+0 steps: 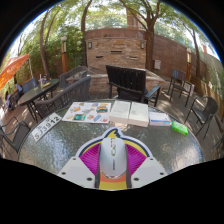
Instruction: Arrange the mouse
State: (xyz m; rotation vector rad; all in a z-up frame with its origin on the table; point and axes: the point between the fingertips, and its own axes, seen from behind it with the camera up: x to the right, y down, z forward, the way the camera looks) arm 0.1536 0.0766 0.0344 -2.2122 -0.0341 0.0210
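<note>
Two pale fingers [82, 172] of the hand-held gripper [113, 176] reach out over a round tabletop [60, 148] made of bumpy, see-through glass; each finger has a bright pink pad on its inner side, and the pads sit close in against a mouse [113, 152]; the mouse is smooth, light grey and egg-shaped, with a thin line down its middle, and it points away from the fingers; it sits between the two pads, but I cannot tell if both pads press on it or if it just rests on the glass.

Farther across the tabletop, beyond the mouse, lie flat paper things in a row; an open booklet [88, 111] with colourful pictures, then a thick open book [130, 113] with pale pages, then a thinner one [160, 118] beside it; a small green thing [180, 127] sits near the far rim, and a long flat strip with buttons [46, 126] lies off to the other side.

Dark metal chairs [128, 82] with thin bars stand around the tabletop; behind them runs a low brick wall [115, 47], rough and brown; tall trees [150, 14] with green leaves rise above it.
</note>
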